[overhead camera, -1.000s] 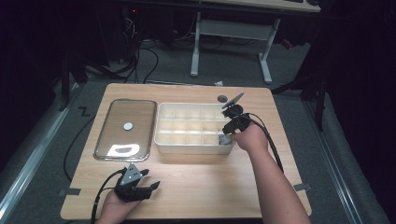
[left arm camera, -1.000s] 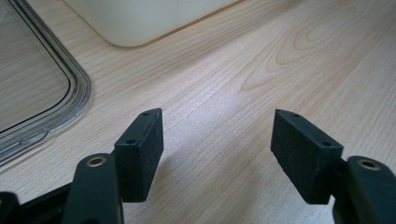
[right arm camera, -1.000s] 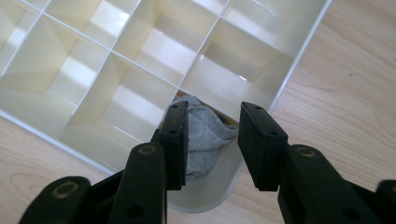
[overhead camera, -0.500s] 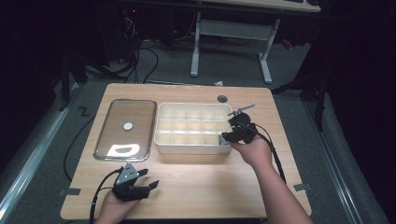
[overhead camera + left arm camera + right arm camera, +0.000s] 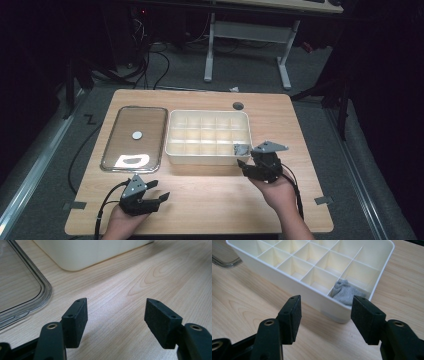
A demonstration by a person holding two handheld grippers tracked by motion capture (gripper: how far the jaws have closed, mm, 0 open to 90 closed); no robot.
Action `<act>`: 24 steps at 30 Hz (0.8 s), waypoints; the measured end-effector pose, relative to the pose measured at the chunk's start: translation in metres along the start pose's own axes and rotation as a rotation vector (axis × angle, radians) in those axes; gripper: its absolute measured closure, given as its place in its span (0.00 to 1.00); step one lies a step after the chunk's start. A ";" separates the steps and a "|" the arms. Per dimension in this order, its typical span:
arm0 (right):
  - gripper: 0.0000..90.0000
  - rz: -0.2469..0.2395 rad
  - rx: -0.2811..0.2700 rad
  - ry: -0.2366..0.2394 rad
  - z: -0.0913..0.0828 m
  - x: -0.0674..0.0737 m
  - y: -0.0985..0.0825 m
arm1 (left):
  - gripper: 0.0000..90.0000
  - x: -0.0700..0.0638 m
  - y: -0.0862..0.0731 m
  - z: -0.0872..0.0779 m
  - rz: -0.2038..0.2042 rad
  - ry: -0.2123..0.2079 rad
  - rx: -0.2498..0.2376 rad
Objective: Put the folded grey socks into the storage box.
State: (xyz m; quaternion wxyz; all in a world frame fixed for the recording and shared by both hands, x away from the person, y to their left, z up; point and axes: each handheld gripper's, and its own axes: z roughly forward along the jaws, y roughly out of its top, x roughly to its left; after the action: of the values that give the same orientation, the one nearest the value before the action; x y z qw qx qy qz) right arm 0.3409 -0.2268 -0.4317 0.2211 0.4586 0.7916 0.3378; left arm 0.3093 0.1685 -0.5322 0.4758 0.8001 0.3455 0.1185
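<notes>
We record a white plastic box (image 5: 207,152), rectangular with rounded corners and thin walls that split it into a grid of compartments, standing at the middle of the table (image 5: 210,205). In its compartment at the near right corner lies a small grey sock (image 5: 242,148), soft knit fabric, crumpled. Left of the box, just beside it, lies a clear plastic lid (image 5: 134,137) with a raised rim and a round white mark at its centre; it catches a bright glare near its near edge. The table is pale wood with visible grain and has a dark round hole (image 5: 238,105) near its far edge. We note the right gripper (image 5: 250,167) at the box's near right corner, its flat, matt black pads wide apart with nothing between them; the jaws have just been opening, and the sock rests in its compartment beyond them. The left gripper (image 5: 161,196) sits at the near left part of the table, its jaws also spread and empty over bare wood. Around the table we list grey carpet, dark cables and a white desk frame (image 5: 247,55) beyond the far edge.
</notes>
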 end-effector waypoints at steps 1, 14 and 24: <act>0.48 -0.003 -0.013 -0.002 0.000 0.002 -0.007 | 0.40 0.000 0.000 -0.001 0.000 -0.003 -0.003; 0.51 0.104 -0.203 -0.030 0.009 0.025 -0.099 | 0.41 -0.005 -0.002 -0.003 0.028 0.030 -0.036; 0.48 0.062 -0.149 -0.037 0.012 0.032 -0.105 | 0.41 -0.005 -0.002 -0.002 0.042 0.016 -0.025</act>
State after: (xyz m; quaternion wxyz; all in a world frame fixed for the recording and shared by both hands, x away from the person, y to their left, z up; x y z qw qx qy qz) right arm 0.2727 -0.2318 -0.5181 0.2587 0.4715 0.7456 0.3936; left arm 0.3041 0.1668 -0.5323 0.4804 0.8001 0.3310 0.1392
